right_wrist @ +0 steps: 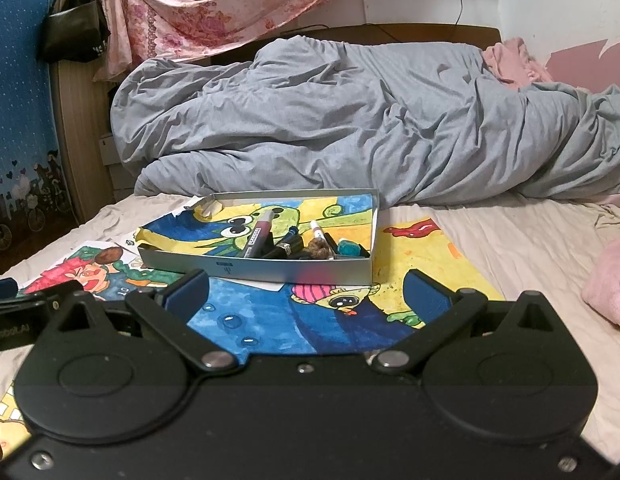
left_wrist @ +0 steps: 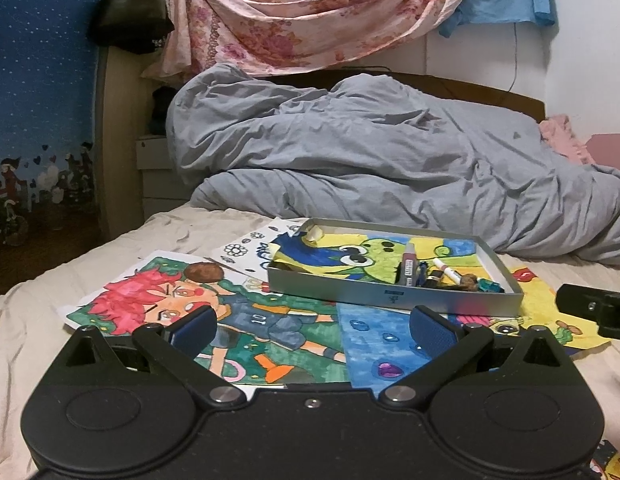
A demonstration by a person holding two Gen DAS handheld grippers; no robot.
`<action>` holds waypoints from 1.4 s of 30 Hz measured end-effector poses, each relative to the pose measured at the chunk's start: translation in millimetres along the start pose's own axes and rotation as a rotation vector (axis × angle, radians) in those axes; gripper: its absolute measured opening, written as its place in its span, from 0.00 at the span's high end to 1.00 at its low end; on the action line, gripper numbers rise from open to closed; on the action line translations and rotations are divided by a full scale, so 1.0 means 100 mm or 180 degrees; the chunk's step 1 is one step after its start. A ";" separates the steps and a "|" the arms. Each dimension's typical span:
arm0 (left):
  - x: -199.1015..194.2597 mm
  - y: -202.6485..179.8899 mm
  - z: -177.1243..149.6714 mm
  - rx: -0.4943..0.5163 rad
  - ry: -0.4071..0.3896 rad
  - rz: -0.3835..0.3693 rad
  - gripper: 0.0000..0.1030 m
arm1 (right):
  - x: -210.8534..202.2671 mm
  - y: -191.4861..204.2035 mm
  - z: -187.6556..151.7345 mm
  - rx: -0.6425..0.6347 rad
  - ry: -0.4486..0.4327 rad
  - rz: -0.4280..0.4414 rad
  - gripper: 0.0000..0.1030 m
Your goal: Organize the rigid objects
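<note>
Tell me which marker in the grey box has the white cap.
The thinner marker on the right, leaning in the grey box beside the brown fuzzy lump. The other marker, to its left, is thicker with a maroon body and grey tip.

grey duvet (left_wrist: 389, 152), silver box (left_wrist: 389, 294), pink floral cloth (left_wrist: 310, 12)

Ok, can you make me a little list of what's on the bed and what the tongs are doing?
place: bed with a grey blanket at the back
box: grey, shallow, on top of the drawings
in the box: frog drawing, markers, small bits
loose drawings: spread under and around the box
left tongs: open, empty, short of the box
right tongs: open, empty, short of the box
</note>
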State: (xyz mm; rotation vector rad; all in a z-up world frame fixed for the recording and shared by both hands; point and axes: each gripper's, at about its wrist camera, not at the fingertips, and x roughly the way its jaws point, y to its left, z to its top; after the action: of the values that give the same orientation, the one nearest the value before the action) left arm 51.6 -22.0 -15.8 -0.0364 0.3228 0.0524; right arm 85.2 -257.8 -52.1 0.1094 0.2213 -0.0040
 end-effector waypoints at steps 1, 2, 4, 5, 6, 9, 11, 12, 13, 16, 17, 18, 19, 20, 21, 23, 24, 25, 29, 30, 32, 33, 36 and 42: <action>0.00 0.00 0.00 0.0002 0.0002 0.0018 0.01 | 0.00 0.00 0.00 -0.0003 0.0002 0.0000 0.00; 0.00 0.00 0.00 0.0002 -0.0002 0.0030 0.01 | 0.00 0.00 0.00 -0.0004 0.0004 0.0000 0.00; -0.01 0.00 0.00 0.0005 -0.0006 0.0013 0.01 | 0.00 0.00 0.00 -0.0007 0.0009 0.0001 0.00; -0.01 0.00 0.00 0.0003 -0.0005 0.0000 0.01 | 0.00 -0.01 0.00 -0.0009 0.0011 0.0001 0.00; -0.01 0.00 0.01 -0.0002 -0.0004 -0.0020 0.01 | 0.00 0.00 0.00 -0.0011 0.0014 0.0000 0.00; -0.02 -0.01 0.01 0.0007 -0.0013 -0.0042 0.01 | 0.00 -0.01 0.00 -0.0013 0.0022 -0.0002 0.00; -0.02 -0.03 0.02 0.0018 -0.0016 -0.0043 0.01 | 0.00 0.00 -0.01 -0.0015 0.0028 -0.0001 0.00; -0.02 -0.03 0.02 0.0020 -0.0021 -0.0037 0.01 | 0.00 0.00 -0.01 -0.0017 0.0029 -0.0001 0.00; -0.02 -0.03 0.01 0.0016 -0.0021 -0.0034 0.01 | 0.00 0.00 -0.01 -0.0015 0.0029 -0.0001 0.00; -0.02 -0.03 0.02 0.0017 -0.0019 -0.0032 0.01 | 0.00 0.00 -0.01 -0.0017 0.0033 -0.0002 0.00; -0.02 -0.03 0.02 0.0016 -0.0020 -0.0032 0.01 | 0.00 0.00 -0.01 -0.0018 0.0034 -0.0002 0.00; -0.02 -0.03 0.02 0.0015 -0.0019 -0.0034 0.01 | 0.00 0.00 -0.01 -0.0020 0.0036 -0.0001 0.00; -0.02 -0.03 0.02 0.0015 -0.0017 -0.0040 0.01 | 0.00 0.00 -0.01 -0.0022 0.0037 0.0001 0.00; -0.02 -0.03 0.02 0.0020 -0.0017 -0.0041 0.01 | 0.00 0.00 -0.01 -0.0024 0.0037 0.0000 0.00; -0.02 -0.03 0.02 0.0022 -0.0022 -0.0032 0.01 | 0.01 0.00 -0.01 -0.0024 0.0038 -0.0001 0.00; -0.02 -0.03 0.02 0.0018 -0.0017 -0.0038 0.01 | 0.00 0.00 -0.01 -0.0022 0.0042 -0.0002 0.00; -0.02 -0.03 0.02 0.0017 -0.0018 -0.0036 0.01 | 0.00 0.00 -0.01 -0.0022 0.0041 -0.0001 0.00; -0.02 -0.03 0.02 0.0018 -0.0022 -0.0032 0.01 | 0.01 0.00 -0.01 -0.0022 0.0039 -0.0002 0.00; -0.02 -0.03 0.02 0.0018 -0.0018 -0.0033 0.01 | 0.01 0.00 -0.01 -0.0026 0.0045 -0.0003 0.00; -0.02 -0.03 0.02 0.0020 -0.0015 -0.0032 0.01 | 0.01 0.00 -0.01 -0.0027 0.0049 -0.0003 0.00; -0.02 -0.03 0.02 0.0024 -0.0010 -0.0039 0.01 | 0.02 0.00 -0.02 -0.0030 0.0056 0.0002 0.00; -0.02 -0.03 0.02 0.0022 -0.0013 -0.0042 0.01 | 0.01 0.00 -0.02 -0.0032 0.0057 0.0001 0.00; -0.02 -0.02 0.01 0.0021 -0.0016 -0.0046 0.01 | 0.02 0.00 -0.02 -0.0030 0.0064 0.0003 0.00; -0.02 -0.01 0.01 0.0022 -0.0020 -0.0027 0.01 | 0.02 -0.01 -0.03 -0.0035 0.0071 0.0006 0.00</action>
State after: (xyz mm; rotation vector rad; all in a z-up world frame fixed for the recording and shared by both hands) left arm 50.0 -22.9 -14.6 -0.0307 0.3166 0.0430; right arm 86.0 -258.7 -55.3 0.0986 0.2435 0.0003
